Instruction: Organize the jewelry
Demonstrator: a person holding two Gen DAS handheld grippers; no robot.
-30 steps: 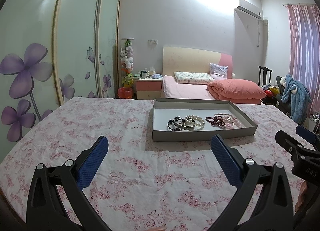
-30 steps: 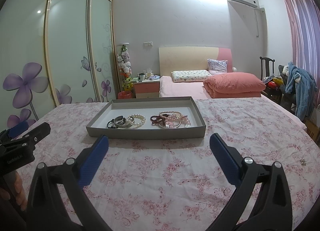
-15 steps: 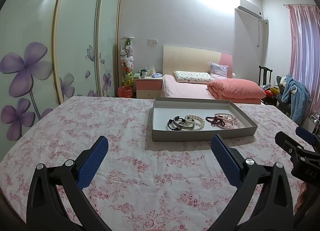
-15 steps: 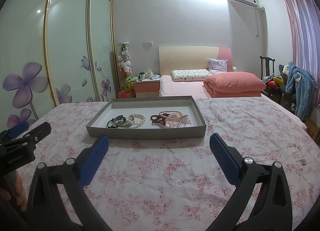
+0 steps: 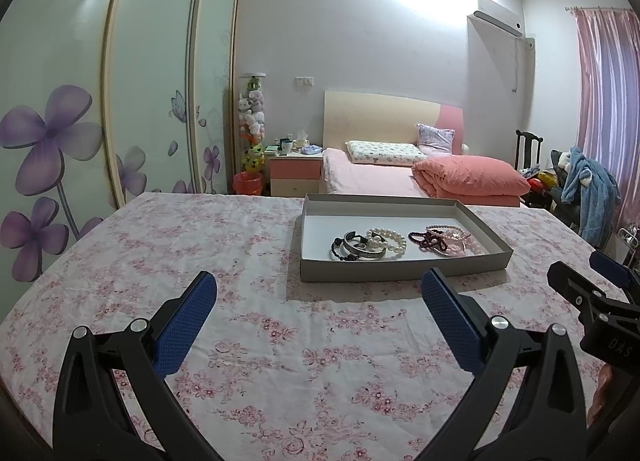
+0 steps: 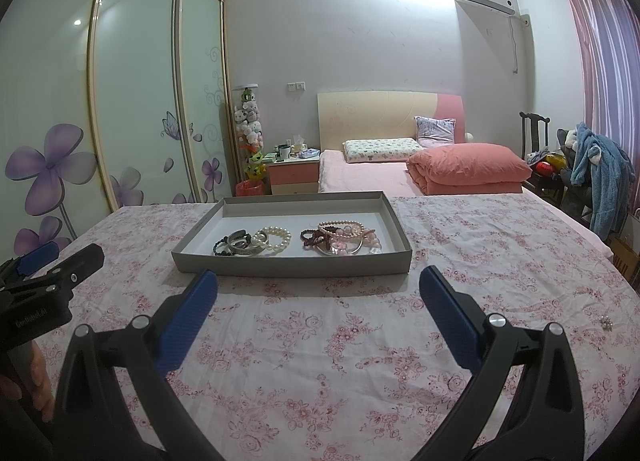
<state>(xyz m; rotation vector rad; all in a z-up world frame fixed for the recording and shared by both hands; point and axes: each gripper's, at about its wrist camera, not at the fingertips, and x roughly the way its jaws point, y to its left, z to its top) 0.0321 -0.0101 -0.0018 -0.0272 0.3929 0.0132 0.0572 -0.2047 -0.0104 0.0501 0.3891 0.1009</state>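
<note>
Nearest, we held the left gripper (image 5: 318,293) and right gripper (image 6: 318,289) empty, jaws spread wide, short of the grey tray (image 6: 288,263). Inside the tray, the pearl bracelet (image 6: 276,239) and pink beads (image 6: 342,230) lay clustered; we judged them light, slippery, best pinched across one strand.

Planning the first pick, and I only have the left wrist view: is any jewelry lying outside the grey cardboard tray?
Observer: Yes. The right wrist view shows a small pearly trinket lying on the pink floral cloth, well to the right of the grey cardboard tray.
Operator: Is the right hand-held gripper ready to grab?
Observer: The right hand-held gripper has its jaws wide apart and empty, just short of the tray's near wall.
</note>
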